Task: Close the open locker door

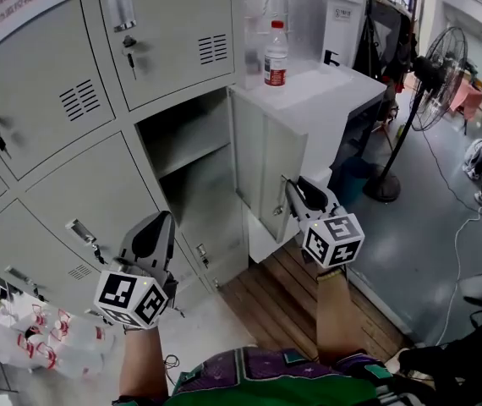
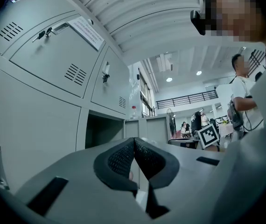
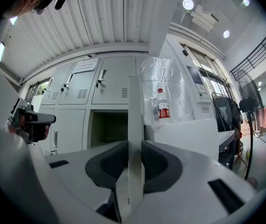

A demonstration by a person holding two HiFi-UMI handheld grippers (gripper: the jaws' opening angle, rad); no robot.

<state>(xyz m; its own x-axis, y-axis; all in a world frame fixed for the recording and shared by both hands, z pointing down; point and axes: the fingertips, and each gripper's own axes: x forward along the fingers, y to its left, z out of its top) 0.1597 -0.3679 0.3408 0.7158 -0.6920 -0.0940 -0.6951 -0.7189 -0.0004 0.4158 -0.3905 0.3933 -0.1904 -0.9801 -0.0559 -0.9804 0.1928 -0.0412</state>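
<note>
Open locker door (image 1: 266, 163) stands vertical, swung out right of opening (image 1: 192, 155); right tool (image 1: 296, 189) clamped on its near free edge. Closing = swing left abt far hinge side; left tool (image 1: 163, 220) shut, empty, farther left by closed lockers (image 1: 97, 193).

Cool, even indoor light fills the head view, with soft shadows; the open locker compartment (image 1: 192, 155) is dim inside. Both gripper views bulge and darken at every edge. Ceiling lamps (image 3: 187, 3) glare at one o'clock in the right gripper view.
</note>
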